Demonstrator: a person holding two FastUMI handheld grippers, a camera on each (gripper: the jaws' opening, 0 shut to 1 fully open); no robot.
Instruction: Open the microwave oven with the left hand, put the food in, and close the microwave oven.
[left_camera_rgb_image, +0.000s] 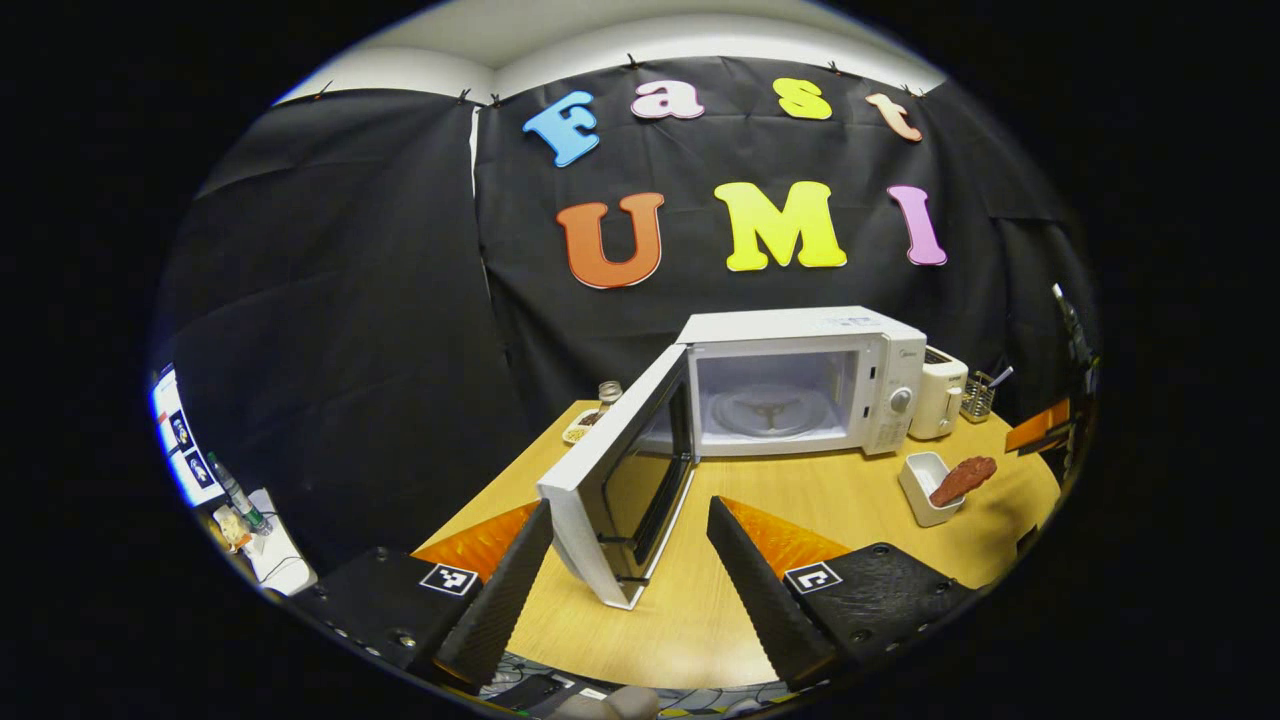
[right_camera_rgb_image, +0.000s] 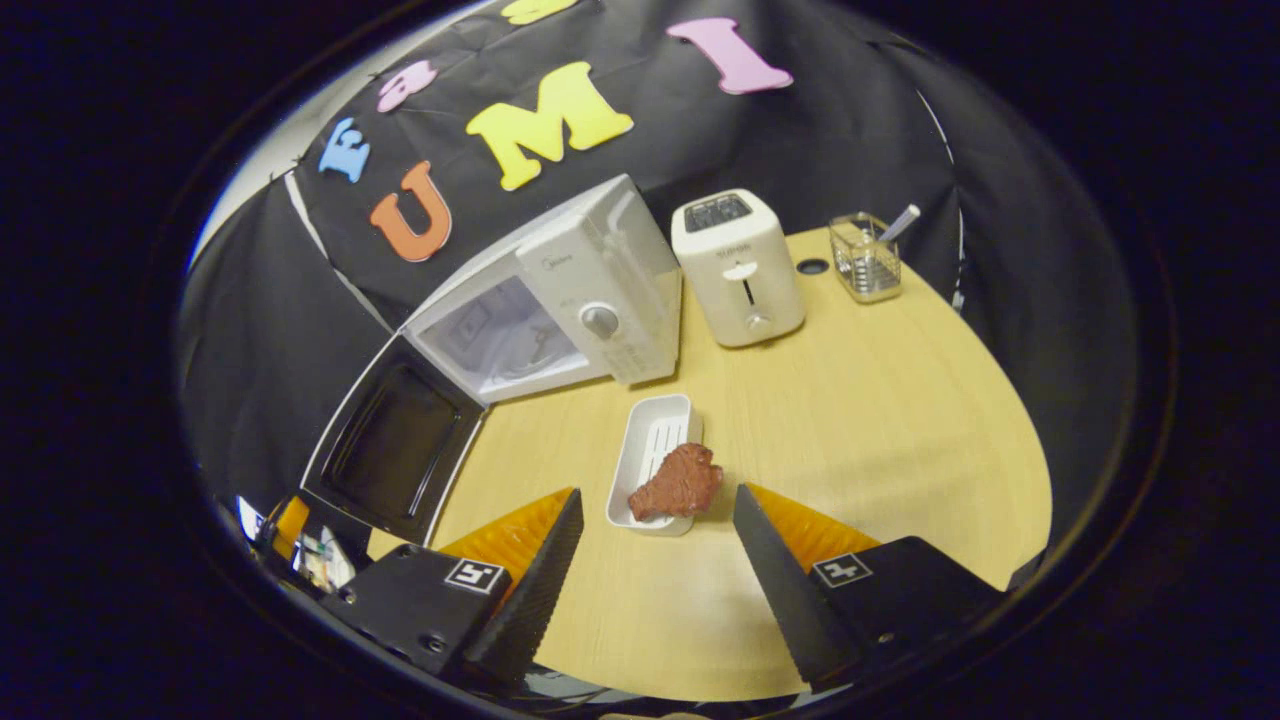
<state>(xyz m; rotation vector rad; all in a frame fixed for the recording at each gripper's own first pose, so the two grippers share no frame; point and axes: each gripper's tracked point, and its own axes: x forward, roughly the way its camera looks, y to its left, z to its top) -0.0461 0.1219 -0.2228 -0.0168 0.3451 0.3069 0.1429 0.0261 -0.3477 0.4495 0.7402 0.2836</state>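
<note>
Right gripper view: meat (right_camera_rgb_image: 678, 482) overhangs tray (right_camera_rgb_image: 655, 428).

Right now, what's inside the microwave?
The microwave stands open, door swung wide. Inside sits a bare glass turntable; no food there yet. The meat still lies on its white tray outside.
</note>
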